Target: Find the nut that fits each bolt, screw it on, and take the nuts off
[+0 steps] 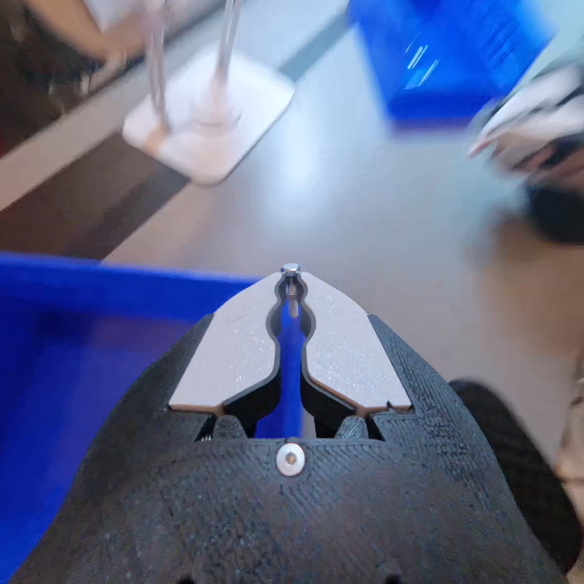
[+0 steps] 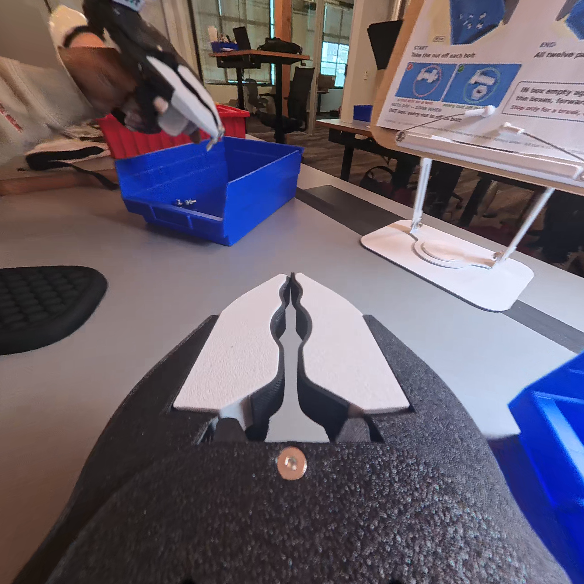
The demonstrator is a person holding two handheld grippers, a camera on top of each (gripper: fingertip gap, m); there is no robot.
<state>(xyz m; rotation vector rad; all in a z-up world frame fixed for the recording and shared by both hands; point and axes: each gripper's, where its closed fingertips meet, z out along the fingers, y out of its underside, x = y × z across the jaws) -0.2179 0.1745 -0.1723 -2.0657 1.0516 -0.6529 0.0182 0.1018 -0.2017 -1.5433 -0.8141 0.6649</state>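
Note:
My left gripper (image 1: 291, 278) is shut on a small silver bolt (image 1: 291, 286); its hex head sticks out past the fingertips and its threaded shank lies between the jaws. The left wrist view is motion-blurred. In the right wrist view the left gripper (image 2: 218, 134) hangs above a blue bin (image 2: 252, 196) with the bolt (image 2: 212, 142) at its tip. A few small metal parts (image 2: 185, 202) lie in that bin. My right gripper (image 2: 292, 278) is shut and empty, low over the grey table (image 2: 177, 268).
A white stand (image 2: 452, 262) with an instruction sheet (image 2: 493, 79) is at the right. A second blue bin (image 2: 550, 442) is at the near right, a red bin (image 2: 234, 118) behind, and a black pad (image 2: 41, 303) at the left. A person's arm (image 2: 91, 69) holds the left gripper. Tip to tip, the grippers are about 25 cm apart.

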